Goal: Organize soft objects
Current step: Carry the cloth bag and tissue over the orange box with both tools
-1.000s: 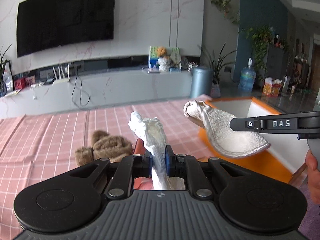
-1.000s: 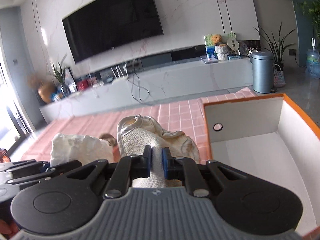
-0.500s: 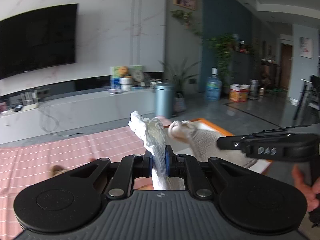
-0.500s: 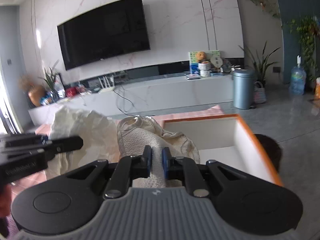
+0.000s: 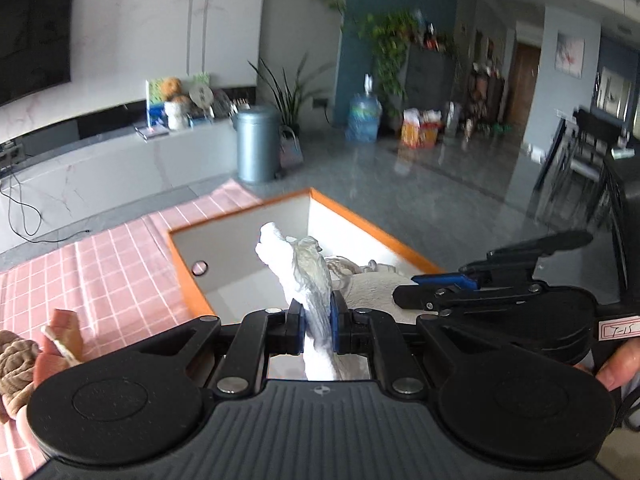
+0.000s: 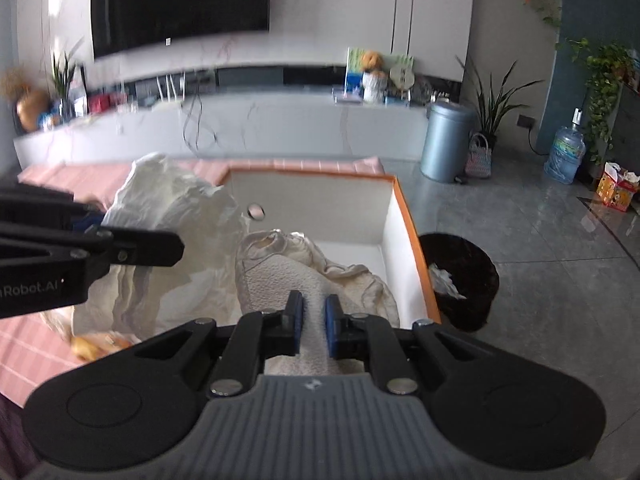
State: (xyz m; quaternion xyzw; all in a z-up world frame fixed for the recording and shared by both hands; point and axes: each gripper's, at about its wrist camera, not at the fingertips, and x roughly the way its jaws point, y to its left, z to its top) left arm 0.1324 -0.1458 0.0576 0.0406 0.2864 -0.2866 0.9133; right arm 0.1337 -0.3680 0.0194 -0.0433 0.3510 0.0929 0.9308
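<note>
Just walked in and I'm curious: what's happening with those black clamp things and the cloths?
A person holds a clamp tool in each hand and is sorting soft things. The left gripper is shut on a crumpled white cloth; the right gripper is shut on a cream textured cloth. Both hang over the orange-rimmed white box on the pink checked tablecloth. A brown fuzzy item lies on the table.

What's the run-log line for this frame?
left tongs: shut on white cloth | right tongs: shut on cream cloth | both over box | not released
</note>
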